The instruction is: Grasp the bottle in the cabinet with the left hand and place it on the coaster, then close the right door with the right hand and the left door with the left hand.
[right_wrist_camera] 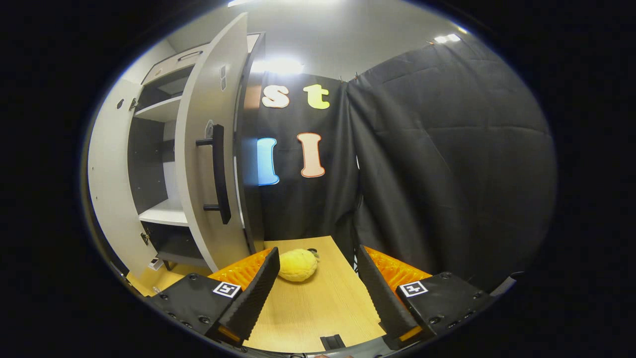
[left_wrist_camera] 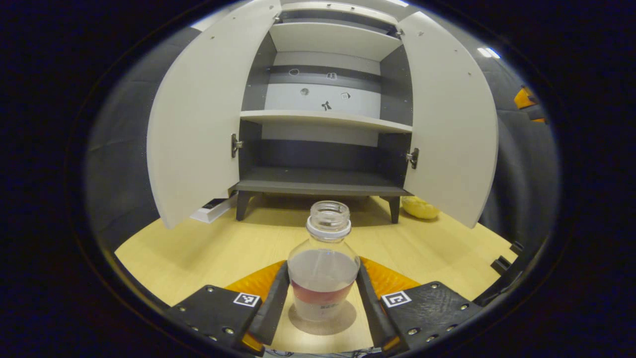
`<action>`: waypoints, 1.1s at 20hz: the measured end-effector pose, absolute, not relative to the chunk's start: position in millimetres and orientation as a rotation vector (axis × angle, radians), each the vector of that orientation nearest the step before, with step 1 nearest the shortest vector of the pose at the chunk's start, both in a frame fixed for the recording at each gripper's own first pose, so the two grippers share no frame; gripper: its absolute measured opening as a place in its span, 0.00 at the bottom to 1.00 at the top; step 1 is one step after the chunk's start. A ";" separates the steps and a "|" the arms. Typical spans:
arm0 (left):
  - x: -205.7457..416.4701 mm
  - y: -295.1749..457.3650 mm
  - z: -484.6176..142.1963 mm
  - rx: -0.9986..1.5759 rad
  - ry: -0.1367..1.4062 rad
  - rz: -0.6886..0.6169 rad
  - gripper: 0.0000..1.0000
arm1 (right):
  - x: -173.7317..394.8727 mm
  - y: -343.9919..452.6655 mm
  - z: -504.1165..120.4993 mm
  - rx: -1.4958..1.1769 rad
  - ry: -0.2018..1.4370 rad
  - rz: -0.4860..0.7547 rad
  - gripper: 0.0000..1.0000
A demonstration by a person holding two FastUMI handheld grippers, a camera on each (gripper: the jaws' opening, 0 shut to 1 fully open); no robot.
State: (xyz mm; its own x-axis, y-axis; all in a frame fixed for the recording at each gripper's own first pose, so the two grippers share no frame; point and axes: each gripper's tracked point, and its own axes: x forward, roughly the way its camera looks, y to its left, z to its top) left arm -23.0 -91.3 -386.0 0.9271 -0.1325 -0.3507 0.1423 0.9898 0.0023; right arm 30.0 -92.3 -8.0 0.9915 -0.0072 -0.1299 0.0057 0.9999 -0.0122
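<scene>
Standing between the left claw fingers (uncapped), the bottle.

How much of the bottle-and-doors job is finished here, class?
Done: the bottle is out of the cabinet and stands on the coaster. In hand: the left claw flanks it, contact unclear. Left: the right door and left door both stand open; the right claw is open near the right door.
</scene>
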 end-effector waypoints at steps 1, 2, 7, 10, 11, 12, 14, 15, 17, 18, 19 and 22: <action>-21.7 -92.3 -387.4 0.032 0.362 -0.146 0.73 | 29.5 -92.2 -9.0 -0.013 0.131 -0.008 1.00; -21.6 -93.3 -388.8 0.032 0.368 -0.158 0.73 | 29.4 -92.3 -12.1 -0.015 0.136 -0.010 1.00; -29.5 -94.6 -385.1 0.081 0.372 -0.172 0.97 | 23.8 -88.9 -20.5 0.018 0.162 -0.011 0.97; -41.1 -97.8 -369.3 0.088 0.345 -0.186 0.94 | 16.4 -93.0 -26.2 0.005 0.165 -0.023 1.00; -48.3 -97.1 -362.6 0.095 0.332 -0.188 0.90 | 14.9 -94.5 -27.7 0.008 0.167 -0.027 0.99; -56.3 -94.7 -356.5 0.098 0.322 -0.179 0.90 | 13.4 -95.9 -29.1 0.017 0.169 -0.033 0.99; -75.7 -92.5 -348.1 0.083 0.323 -0.175 0.90 | 10.9 -95.3 -29.4 0.036 0.168 -0.040 1.00; -86.6 -89.8 -340.8 0.080 0.323 -0.170 0.90 | 9.5 -95.7 -28.1 0.036 0.166 -0.042 0.97; -107.4 -85.8 -319.1 0.080 0.309 -0.174 0.90 | 7.7 -97.0 -24.6 0.017 0.152 -0.049 1.00; -113.5 -84.0 -305.5 0.087 0.299 -0.180 0.90 | 7.9 -97.4 -23.4 0.006 0.145 -0.053 1.00; -117.8 -81.4 -289.0 0.093 0.284 -0.186 0.90 | 9.3 -96.9 -22.0 0.001 0.140 -0.052 1.00; -116.2 -76.9 -232.9 0.103 0.229 -0.211 0.90 | 17.7 -95.5 -6.4 -0.059 0.102 -0.048 0.96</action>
